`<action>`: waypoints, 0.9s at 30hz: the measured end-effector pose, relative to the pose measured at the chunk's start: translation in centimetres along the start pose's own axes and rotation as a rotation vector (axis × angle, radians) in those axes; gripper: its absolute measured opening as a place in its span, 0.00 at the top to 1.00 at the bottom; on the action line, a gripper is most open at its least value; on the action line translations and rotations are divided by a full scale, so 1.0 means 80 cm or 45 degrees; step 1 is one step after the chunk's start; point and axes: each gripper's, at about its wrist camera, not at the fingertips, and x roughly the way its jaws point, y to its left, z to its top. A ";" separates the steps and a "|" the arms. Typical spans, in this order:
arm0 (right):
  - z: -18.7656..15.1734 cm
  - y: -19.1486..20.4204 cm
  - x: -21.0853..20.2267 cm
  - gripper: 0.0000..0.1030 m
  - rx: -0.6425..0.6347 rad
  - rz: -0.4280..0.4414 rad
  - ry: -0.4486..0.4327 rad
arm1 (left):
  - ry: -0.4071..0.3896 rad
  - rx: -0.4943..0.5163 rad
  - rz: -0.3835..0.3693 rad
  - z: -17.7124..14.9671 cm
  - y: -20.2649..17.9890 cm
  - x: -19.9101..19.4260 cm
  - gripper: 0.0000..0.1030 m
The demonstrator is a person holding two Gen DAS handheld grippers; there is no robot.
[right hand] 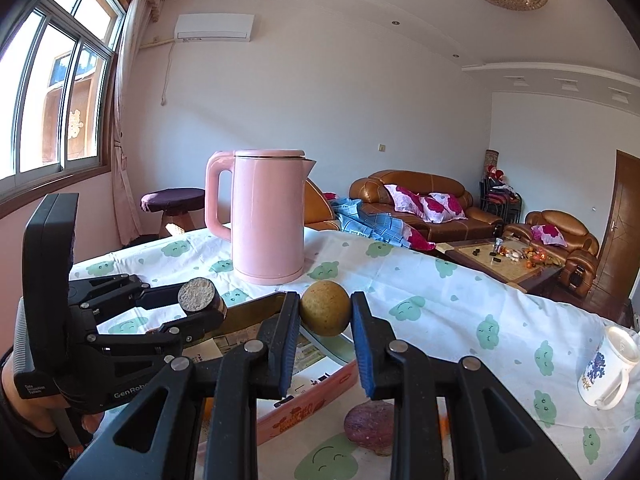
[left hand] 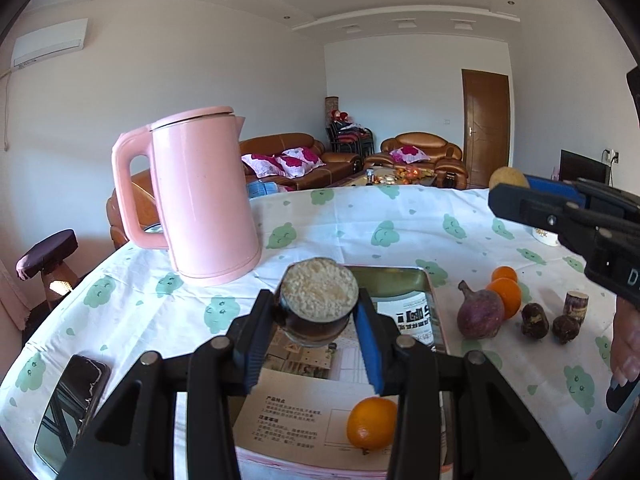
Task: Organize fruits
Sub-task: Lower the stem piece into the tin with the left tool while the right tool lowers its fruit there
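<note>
My left gripper (left hand: 318, 312) is shut on a dark sugarcane chunk (left hand: 319, 296) with a pale cut face, held above the open tin box (left hand: 424, 284). One orange (left hand: 371, 423) lies in the box on a leaflet. My right gripper (right hand: 326, 312) is shut on a round yellow-brown fruit (right hand: 325, 308), held above the box's pink edge (right hand: 316, 404). On the cloth right of the box lie a purple fruit (left hand: 479, 316), two oranges (left hand: 505, 298), two small dark fruits (left hand: 534, 320) and a sugarcane piece (left hand: 576, 307).
A pink kettle (left hand: 200, 196) stands behind the box. A phone (left hand: 70, 396) lies at the table's front left. A white mug (right hand: 608, 368) lies on its side at the right. The round table has a white cloth with green prints (left hand: 384, 232).
</note>
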 end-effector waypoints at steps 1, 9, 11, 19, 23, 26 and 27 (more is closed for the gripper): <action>0.001 0.001 0.004 0.74 -0.001 0.001 0.007 | 0.006 -0.002 0.004 0.000 0.002 0.002 0.59; -0.008 0.007 0.038 0.74 0.003 0.014 0.073 | 0.058 0.006 0.029 -0.005 0.012 0.017 0.59; -0.011 0.008 0.044 0.74 0.003 0.020 0.089 | 0.072 0.004 0.037 -0.005 0.016 0.021 0.59; -0.022 0.016 0.062 0.74 0.004 0.039 0.149 | 0.135 0.011 0.061 -0.008 0.028 0.038 0.59; -0.028 0.024 0.070 0.74 -0.013 0.054 0.183 | 0.163 0.020 0.066 -0.012 0.029 0.044 0.59; -0.033 0.031 0.075 0.74 -0.026 0.066 0.208 | 0.176 0.035 0.066 -0.014 0.027 0.046 0.59; -0.034 0.033 0.076 0.74 -0.030 0.070 0.215 | 0.175 0.043 0.070 -0.015 0.026 0.046 0.59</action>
